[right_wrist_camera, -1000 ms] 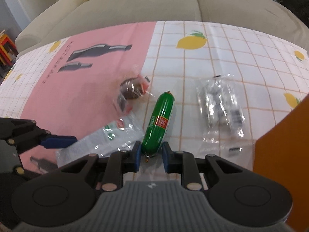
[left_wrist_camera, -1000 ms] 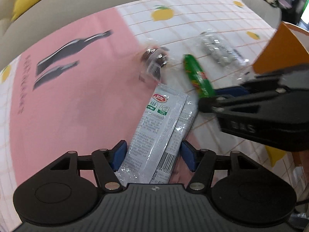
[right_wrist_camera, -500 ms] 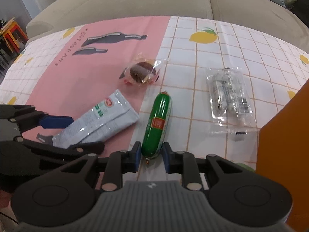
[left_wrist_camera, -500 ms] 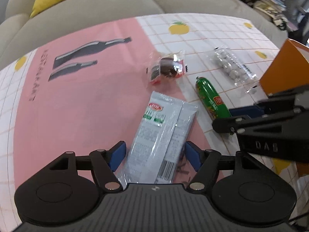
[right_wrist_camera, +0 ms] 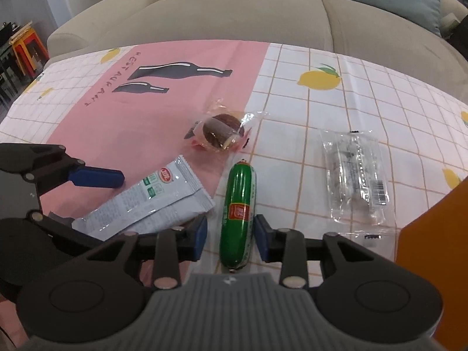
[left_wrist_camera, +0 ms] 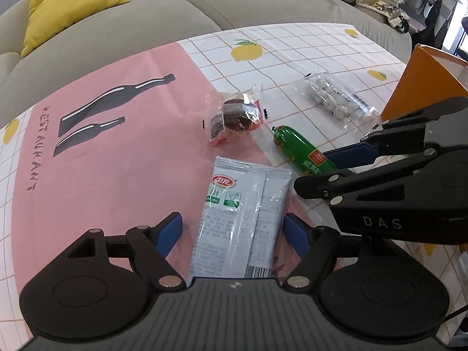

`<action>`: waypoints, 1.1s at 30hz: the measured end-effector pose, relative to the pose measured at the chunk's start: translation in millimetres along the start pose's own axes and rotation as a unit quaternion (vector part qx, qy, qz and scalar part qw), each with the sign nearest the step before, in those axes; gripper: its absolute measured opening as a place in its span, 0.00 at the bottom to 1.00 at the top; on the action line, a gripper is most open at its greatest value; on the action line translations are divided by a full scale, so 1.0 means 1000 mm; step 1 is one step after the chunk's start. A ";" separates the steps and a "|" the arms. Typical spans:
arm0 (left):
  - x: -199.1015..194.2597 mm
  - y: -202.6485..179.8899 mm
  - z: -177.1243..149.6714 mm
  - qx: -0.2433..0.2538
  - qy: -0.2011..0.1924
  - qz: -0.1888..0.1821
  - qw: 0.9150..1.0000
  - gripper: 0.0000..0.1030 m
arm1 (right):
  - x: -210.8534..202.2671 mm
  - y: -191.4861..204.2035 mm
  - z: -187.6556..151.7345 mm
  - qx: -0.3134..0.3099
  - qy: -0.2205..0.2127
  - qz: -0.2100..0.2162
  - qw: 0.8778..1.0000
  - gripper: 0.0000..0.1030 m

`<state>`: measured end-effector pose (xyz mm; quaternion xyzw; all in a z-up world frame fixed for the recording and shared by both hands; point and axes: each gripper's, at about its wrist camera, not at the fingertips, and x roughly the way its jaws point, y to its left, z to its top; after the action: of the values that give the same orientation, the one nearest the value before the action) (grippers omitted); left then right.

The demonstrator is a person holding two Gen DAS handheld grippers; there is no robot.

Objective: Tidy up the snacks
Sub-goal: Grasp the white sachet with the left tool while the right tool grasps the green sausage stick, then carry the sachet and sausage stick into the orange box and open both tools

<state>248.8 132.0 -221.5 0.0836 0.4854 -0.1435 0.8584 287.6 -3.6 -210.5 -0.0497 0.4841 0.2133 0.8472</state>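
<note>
A: What sits at the left of the table [left_wrist_camera: 96, 181]?
B: The left hand-held gripper [left_wrist_camera: 232, 229]. Its jaws are opening wide, and a flat silver-grey foil snack packet [left_wrist_camera: 242, 219] lies between the blue pads [left_wrist_camera: 171, 229] on the pink panel of the tablecloth [left_wrist_camera: 292, 44], with a gap on each side.

A: And beyond the packet?
B: A round brown cake in clear wrapping [left_wrist_camera: 237, 115] rests near the edge where pink meets the white lemon-print grid.

A: Next to the right?
B: A green plastic-skinned sausage with a red label [right_wrist_camera: 238, 213] lies on the cloth between the right hand-held gripper's [right_wrist_camera: 230, 241] pads. Those jaws are opening too, at a narrow spread, and neither pad presses the sausage.

A: Further right?
B: A clear plastic bag of small pale round sweets [right_wrist_camera: 355, 172] lies flat on the white grid, near an upright orange cardboard box [right_wrist_camera: 433, 251] at the far right edge.
</note>
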 end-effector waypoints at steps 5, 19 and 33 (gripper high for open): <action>-0.003 -0.005 0.002 -0.012 -0.001 0.008 1.000 0.61 | 0.000 -0.003 0.000 0.002 0.000 -0.009 1.000 0.21; -0.015 -0.009 -0.005 -0.098 -0.005 0.032 0.995 0.53 | -0.006 -0.014 -0.004 0.043 0.022 -0.007 0.999 0.20; -0.065 -0.008 -0.017 -0.196 -0.022 0.003 0.980 0.52 | -0.048 -0.010 -0.017 0.074 0.024 0.012 0.997 0.20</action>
<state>201.2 140.1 -174.7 -0.0881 0.4851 -0.0452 0.8688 257.3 -32.6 -180.1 0.0143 0.5190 0.1859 0.8342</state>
